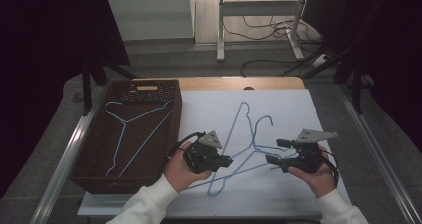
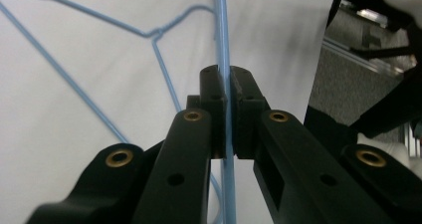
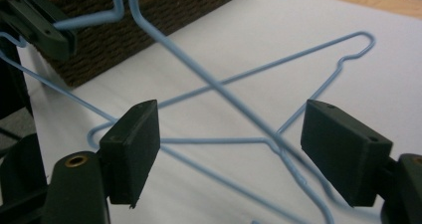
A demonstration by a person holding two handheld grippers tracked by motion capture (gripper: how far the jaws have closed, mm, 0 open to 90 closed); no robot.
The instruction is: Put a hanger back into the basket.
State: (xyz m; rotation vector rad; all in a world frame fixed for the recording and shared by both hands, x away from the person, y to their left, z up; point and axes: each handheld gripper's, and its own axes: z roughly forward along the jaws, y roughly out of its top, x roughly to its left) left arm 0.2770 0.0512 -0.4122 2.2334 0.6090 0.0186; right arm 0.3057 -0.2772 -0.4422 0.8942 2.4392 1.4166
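Left gripper: jaws closed on a thin blue wire of one hanger; in the left gripper view the wire runs straight up between the two black pads and away along the jaws' own line.

Right gripper: jaws wide apart, gripping nothing. In the right gripper view the twisted neck of a second hanger lies in the gap between them; whether it touches either pad cannot be told.

Both of these hangers lie crossed over each other on the white sheet in the middle of the counter. In the high view, one has its hook pointing to the far edge, with its long wire running diagonally from far to near. The other's hook also curls toward the far side.

Count: three blue wire hangers. The third hanger lies in the brown woven basket at the left of the counter, hook toward the far left corner. Grippers: two, one in each hand.
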